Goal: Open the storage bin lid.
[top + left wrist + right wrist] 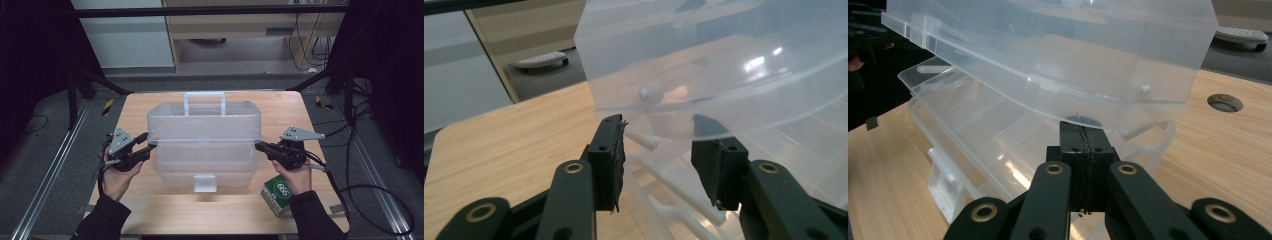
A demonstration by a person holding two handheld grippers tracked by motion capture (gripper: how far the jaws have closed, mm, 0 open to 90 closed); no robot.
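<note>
You have one clear plastic toolbox (204,145) mid-counter (150,210) (lid raised, trays showing nothing inside) and one green carton (277,194) by your right hand. Your left claw (658,152) is spread at its left end; your right claw (1083,150) is pressed together under the lid's right edge.

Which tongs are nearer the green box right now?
Right. The right tongs sit at the clear case's right end, just above the green box; the left tongs are at the case's far end.

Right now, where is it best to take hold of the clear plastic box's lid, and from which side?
Probably grip the lid at its thin lower end edges, one claw coming level from each end. Those rims jut past the base, and the tall handle sits far back.
</note>
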